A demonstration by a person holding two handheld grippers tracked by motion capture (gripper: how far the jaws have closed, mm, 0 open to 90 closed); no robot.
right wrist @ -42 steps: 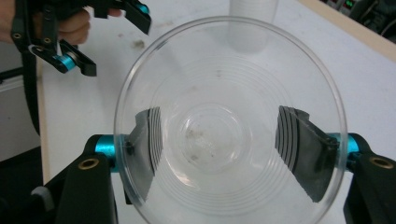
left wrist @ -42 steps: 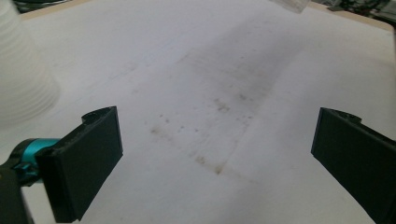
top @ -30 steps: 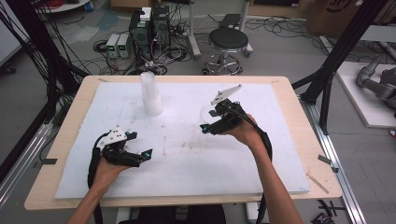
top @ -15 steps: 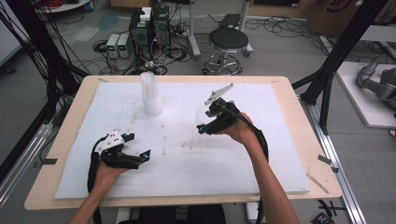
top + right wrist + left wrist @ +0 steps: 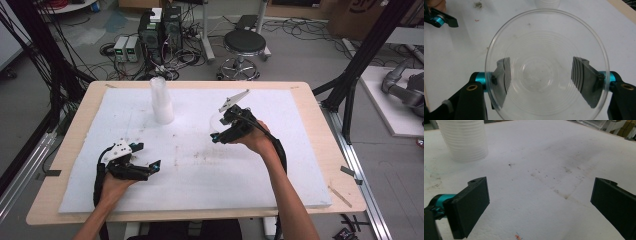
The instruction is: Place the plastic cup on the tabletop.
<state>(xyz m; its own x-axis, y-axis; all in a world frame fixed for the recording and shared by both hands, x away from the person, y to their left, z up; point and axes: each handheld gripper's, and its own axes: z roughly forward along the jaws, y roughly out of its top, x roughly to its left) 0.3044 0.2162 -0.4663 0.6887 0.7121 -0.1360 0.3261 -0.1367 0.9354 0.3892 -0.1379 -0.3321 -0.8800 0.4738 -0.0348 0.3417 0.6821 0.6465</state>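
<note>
A clear plastic cup (image 5: 541,50) sits crosswise between the jaws of my right gripper (image 5: 541,75), its open mouth turned toward that gripper's camera. The pads press on its ribbed wall from both sides. From the high view, the right gripper (image 5: 220,132) holds the cup (image 5: 216,122) just above the white foam board (image 5: 280,165), right of centre. A stack of clear cups (image 5: 161,102) stands upside down at the back of the board. My left gripper (image 5: 147,155) rests low at the front left, jaws wide apart with nothing between them (image 5: 539,192). The stack (image 5: 465,142) stands ahead of it to the left.
The foam board covers most of the wooden table (image 5: 320,125). Black frame posts (image 5: 357,65) stand at both sides of the table. A stool (image 5: 244,47) and computer boxes (image 5: 160,30) with cables are on the floor behind the far edge.
The right gripper has drifted slightly to the left with the cup still in it. The left gripper has stayed where it was, open.
</note>
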